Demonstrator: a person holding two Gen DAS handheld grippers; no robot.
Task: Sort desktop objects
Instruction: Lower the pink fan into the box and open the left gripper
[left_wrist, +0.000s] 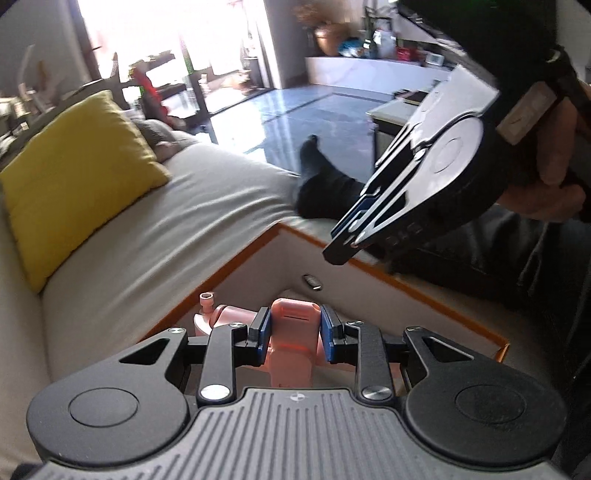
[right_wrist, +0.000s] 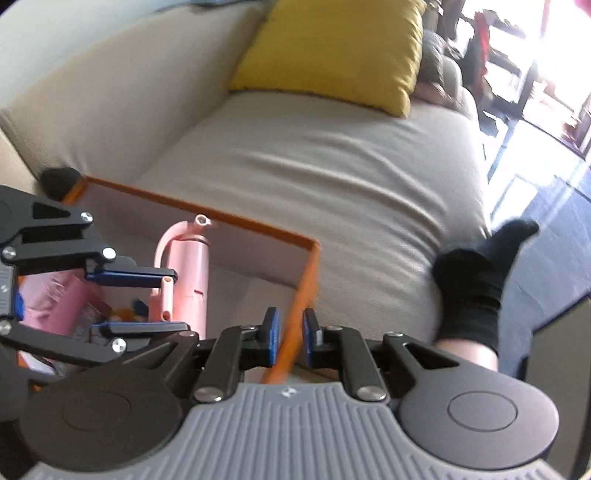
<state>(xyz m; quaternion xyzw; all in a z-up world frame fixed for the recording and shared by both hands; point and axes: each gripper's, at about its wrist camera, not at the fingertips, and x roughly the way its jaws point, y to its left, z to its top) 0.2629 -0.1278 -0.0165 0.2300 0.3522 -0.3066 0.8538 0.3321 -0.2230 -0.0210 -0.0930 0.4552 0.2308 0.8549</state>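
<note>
Got the pink gadget (left_wrist: 291, 347) pinched side-on in the left gripper (left_wrist: 294, 328), closed roughly halfway onto it, held upright inside the box (left_wrist: 258, 273) near the sofa-side wall. Looks snug from the left wrist view, though no way to judge how much pad is really biting. As for the right gripper (right_wrist: 291, 330): nearly closed, straddling the orange rim (right_wrist: 207, 214), can't tell whether actually pinching it or just sitting round it. Biggest worry from here: letting go too high and tipping the gadget over onto the clutter (right_wrist: 110, 314) lower in the box, being tall and narrow with a spout on top. Could also snag that handle loop on a finger when opening up. Without a real hold on the rim, expect a sliding or sagging box on the soft sofa (right_wrist: 314, 166). Also worth minding the two grippers working so near each other, easy to knock together.
</note>
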